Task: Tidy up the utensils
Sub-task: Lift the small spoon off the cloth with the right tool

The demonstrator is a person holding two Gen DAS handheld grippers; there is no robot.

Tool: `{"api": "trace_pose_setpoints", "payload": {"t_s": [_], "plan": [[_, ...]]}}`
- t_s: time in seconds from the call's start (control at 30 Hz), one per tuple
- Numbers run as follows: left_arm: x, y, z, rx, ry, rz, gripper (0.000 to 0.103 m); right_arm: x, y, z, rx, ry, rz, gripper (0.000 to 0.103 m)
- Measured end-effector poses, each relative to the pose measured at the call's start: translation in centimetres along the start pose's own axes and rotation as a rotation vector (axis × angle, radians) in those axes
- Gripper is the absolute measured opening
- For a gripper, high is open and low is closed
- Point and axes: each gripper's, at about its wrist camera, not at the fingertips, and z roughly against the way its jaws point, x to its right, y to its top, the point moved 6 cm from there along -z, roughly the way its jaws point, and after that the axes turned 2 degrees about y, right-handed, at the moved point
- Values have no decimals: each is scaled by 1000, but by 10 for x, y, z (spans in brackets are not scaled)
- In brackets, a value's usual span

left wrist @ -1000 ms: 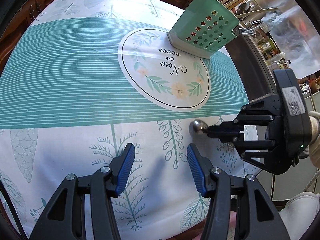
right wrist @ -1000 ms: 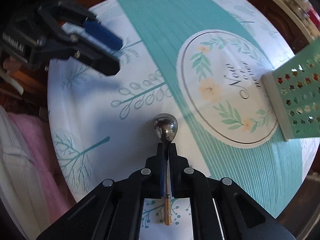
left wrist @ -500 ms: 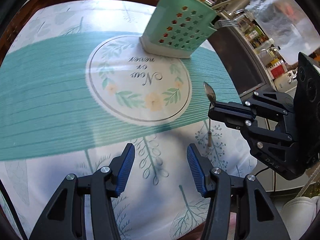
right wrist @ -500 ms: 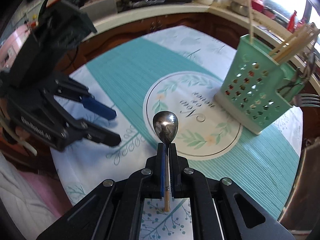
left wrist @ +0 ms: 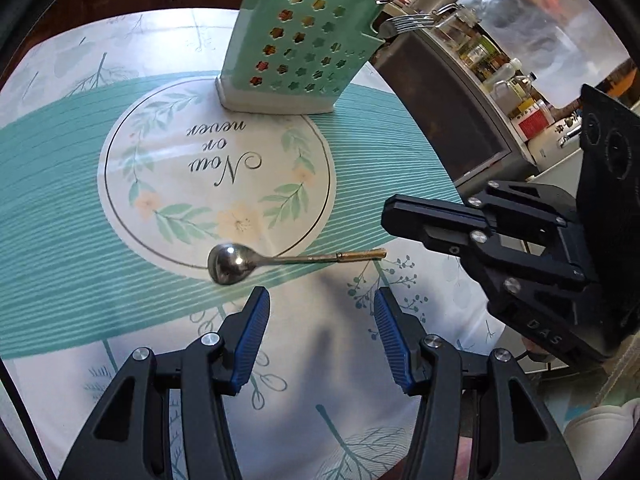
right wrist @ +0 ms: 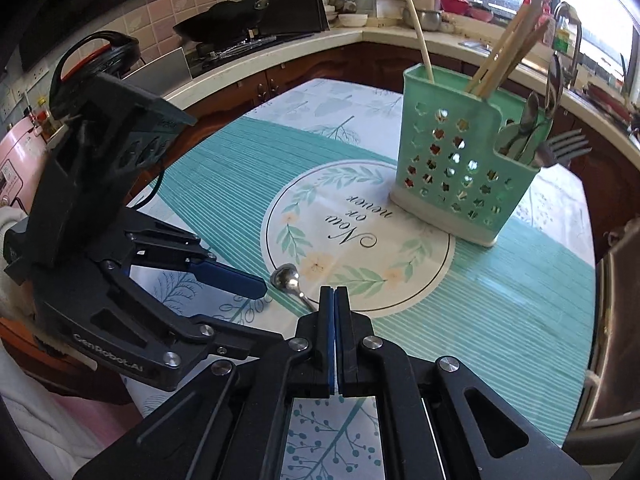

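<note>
We count one loose spoon (left wrist: 234, 262), shiny steel with a slim brass-tipped handle, lying flat on the counter (left wrist: 72, 184) and its glossy leaf-print cloth, near the left gripper (left wrist: 318, 314). One mint plastic holder (right wrist: 452, 168), perforated with flower holes, stands farther back. The left gripper is half open and empty; the right gripper (right wrist: 333, 298) is fully closed, holding nothing.

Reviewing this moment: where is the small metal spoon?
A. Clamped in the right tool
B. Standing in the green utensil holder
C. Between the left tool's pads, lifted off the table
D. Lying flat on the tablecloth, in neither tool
D: the spoon lies flat on the tablecloth, ahead of the open left tool, while the right tool is shut on nothing; the green utensil holder stands further back.
</note>
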Motion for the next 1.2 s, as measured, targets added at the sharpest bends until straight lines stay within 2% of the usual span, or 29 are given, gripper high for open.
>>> {"api": "trace_pose_setpoints", "payload": {"t_s": [0.2,0.33,0.57,0.8,1.03,1.2], "plan": [[-14,-11,8,1,35,48,52,0,1,-37,-72,53,60,5],[-24,-19,15,21,48,103,52,-7,1,-58,-130,102,124,14],[-37,-31,23,45,59,173,52,-22,-2,-89,-196,130,260,14],[-49,-37,28,62,69,229,52,-25,1,-113,-219,130,326,14],[-54,-34,29,75,67,251,52,-32,8,-122,-230,116,449,14],[-56,-34,30,77,60,263,52,-38,14,-127,-280,121,519,12]]}}
